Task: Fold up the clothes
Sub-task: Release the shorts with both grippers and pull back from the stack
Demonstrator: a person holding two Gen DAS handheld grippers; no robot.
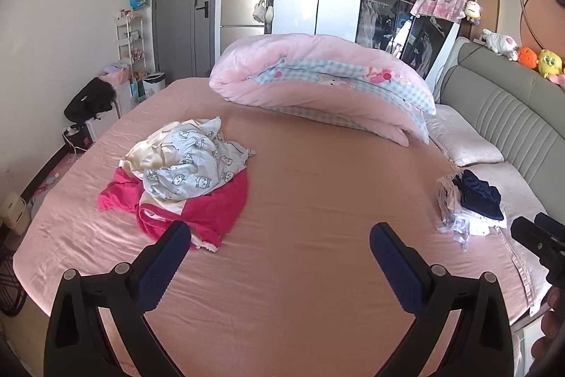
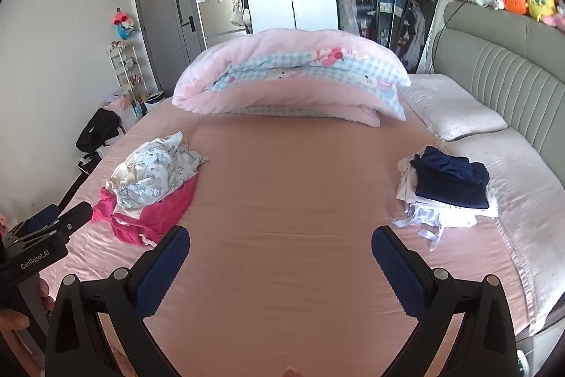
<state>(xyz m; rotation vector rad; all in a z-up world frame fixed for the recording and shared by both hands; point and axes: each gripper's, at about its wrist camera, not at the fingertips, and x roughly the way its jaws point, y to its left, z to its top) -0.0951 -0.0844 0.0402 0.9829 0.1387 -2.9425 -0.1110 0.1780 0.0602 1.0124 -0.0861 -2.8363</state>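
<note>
A loose heap of clothes lies on the left of the pink bed sheet (image 1: 300, 200): a bright pink garment (image 1: 212, 211) under a white one printed with cartoon cats (image 1: 190, 165). The heap also shows in the right wrist view (image 2: 155, 175). A stack of folded clothes topped by a dark navy garment (image 1: 478, 196) (image 2: 452, 179) sits on the right by the pillows. My left gripper (image 1: 280, 235) is open and empty above the sheet, just right of the heap. My right gripper (image 2: 280, 239) is open and empty over the bare middle of the bed.
A folded pink and blue checked duvet (image 1: 317, 83) lies across the far side of the bed. Pillows (image 2: 455, 108) and a grey padded headboard (image 2: 512, 66) run along the right. A wardrobe, a door and a shelf rack stand behind.
</note>
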